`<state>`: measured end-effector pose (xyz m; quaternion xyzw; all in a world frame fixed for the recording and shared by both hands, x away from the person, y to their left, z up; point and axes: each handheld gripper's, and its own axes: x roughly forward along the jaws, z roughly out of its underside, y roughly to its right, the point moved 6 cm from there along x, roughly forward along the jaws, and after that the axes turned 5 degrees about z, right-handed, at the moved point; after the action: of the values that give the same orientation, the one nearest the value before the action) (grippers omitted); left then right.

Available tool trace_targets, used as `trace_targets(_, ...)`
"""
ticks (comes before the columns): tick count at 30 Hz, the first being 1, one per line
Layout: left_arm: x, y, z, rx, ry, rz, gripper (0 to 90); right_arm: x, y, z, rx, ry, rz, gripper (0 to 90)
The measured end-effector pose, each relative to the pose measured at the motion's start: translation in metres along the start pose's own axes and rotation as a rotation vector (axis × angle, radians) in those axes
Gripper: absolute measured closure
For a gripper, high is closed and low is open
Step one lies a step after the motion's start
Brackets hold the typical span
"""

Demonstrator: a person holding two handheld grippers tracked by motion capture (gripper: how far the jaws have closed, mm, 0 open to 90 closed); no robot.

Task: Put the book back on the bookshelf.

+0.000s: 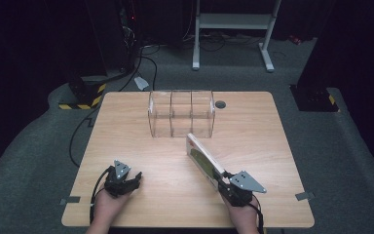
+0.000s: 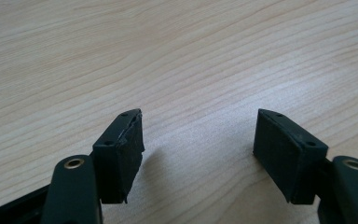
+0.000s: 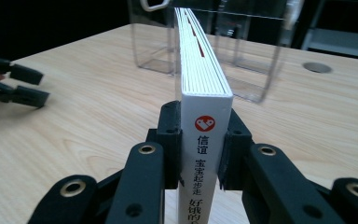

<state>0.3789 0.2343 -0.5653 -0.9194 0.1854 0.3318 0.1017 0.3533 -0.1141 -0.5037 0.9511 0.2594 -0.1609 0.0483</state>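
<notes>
My right gripper (image 1: 222,179) is shut on a thin white book (image 1: 203,161), held on edge and pointing toward the clear organizer. In the right gripper view the book (image 3: 204,84) stands upright between the pads (image 3: 170,140), spine with a red logo and Chinese print facing the camera, page edges running away toward the clear plastic organizer (image 3: 242,42). The organizer (image 1: 181,113) has three compartments and stands at the table's far middle. My left gripper (image 1: 126,181) rests low at the front left, open; its jaws (image 2: 198,149) stand wide apart over bare wood.
The wooden table (image 1: 126,136) has a round cable grommet (image 1: 220,104) right of the organizer. Beyond the far edge are a white metal stand (image 1: 233,29) and cables on grey floor. The left gripper (image 3: 14,84) appears at the left of the right gripper view.
</notes>
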Motion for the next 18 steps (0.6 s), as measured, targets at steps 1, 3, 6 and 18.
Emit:
trace_targets(1,0.001,-0.001,0.000,-0.005,0.001,0.001,32.9,-0.001,0.003,0.001,0.004,0.001,0.014,74.2)
trace_targets(3,0.002,-0.002,-0.001,-0.022,0.001,0.004,32.8,-0.005,0.007,0.002,0.024,-0.001,0.044,74.2)
trace_targets(6,0.003,-0.003,-0.001,-0.041,-0.001,0.022,32.9,-0.009,0.013,0.004,0.039,-0.001,0.081,74.1)
trace_targets(18,0.005,-0.004,-0.001,-0.084,-0.007,0.075,33.1,-0.012,0.017,0.007,0.052,-0.010,0.092,71.5)
